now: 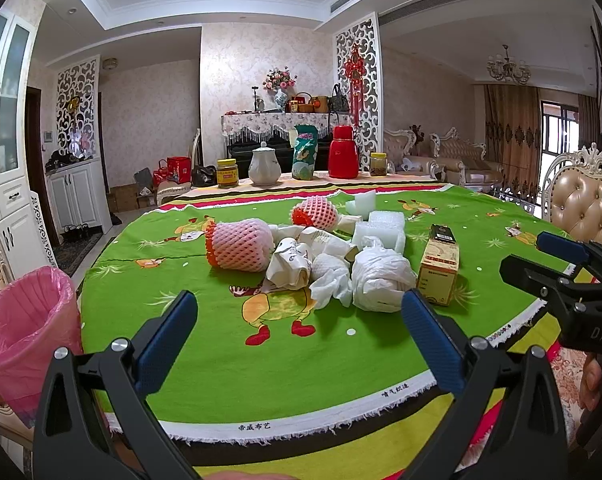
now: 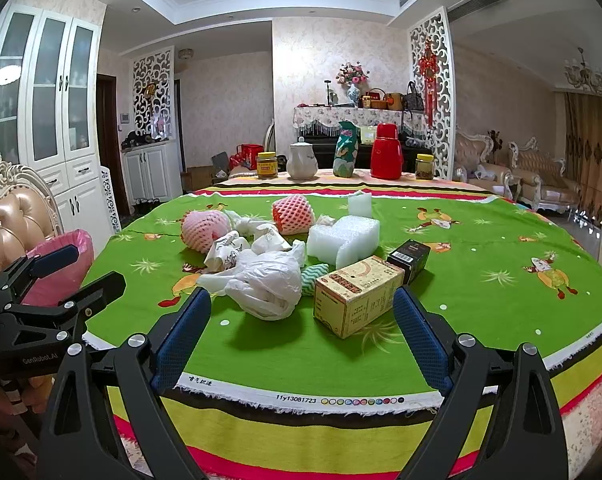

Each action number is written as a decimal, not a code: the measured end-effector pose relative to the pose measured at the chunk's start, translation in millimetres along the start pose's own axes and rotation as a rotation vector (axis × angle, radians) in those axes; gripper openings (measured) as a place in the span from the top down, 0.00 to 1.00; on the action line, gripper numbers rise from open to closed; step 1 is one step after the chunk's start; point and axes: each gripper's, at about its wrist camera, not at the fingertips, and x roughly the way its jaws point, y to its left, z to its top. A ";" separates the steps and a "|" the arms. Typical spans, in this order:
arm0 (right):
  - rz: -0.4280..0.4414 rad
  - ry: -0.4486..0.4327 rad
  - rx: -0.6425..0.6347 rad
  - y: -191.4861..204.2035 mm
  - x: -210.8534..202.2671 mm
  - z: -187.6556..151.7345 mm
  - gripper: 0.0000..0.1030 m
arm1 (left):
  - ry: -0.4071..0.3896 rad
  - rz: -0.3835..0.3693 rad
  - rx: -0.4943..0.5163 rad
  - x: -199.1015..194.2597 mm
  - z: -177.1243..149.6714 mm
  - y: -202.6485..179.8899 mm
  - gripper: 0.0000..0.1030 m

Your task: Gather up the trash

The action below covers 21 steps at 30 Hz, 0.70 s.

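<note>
The left gripper fills the bottom of the left wrist view with its blue fingers spread wide and nothing between them. The right gripper sits the same way at the bottom of the right wrist view, also released and empty.

The trash lies in a loose heap at the centre of both frames, on the green cloth of the desk, above and beyond the fingertips of each gripper and apart from them. In the right wrist view a crumpled white plastic bag is just above the left finger, and a yellow carton lies just above the right finger, with a black box behind it. White foam blocks, two pink foam nets and crumpled paper lie further up.

A bin with a pink liner stands at the left edge of the left wrist view, beside the desk.
</note>
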 end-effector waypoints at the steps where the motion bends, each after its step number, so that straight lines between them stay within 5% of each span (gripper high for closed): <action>1: -0.001 0.001 0.000 -0.8 0.5 0.0 0.16 | 0.000 0.000 0.002 0.0 -0.6 -0.4 0.04; 21: 0.003 0.000 0.004 -0.1 0.6 0.5 0.16 | 0.002 0.001 0.002 -0.5 -0.6 -1.9 0.04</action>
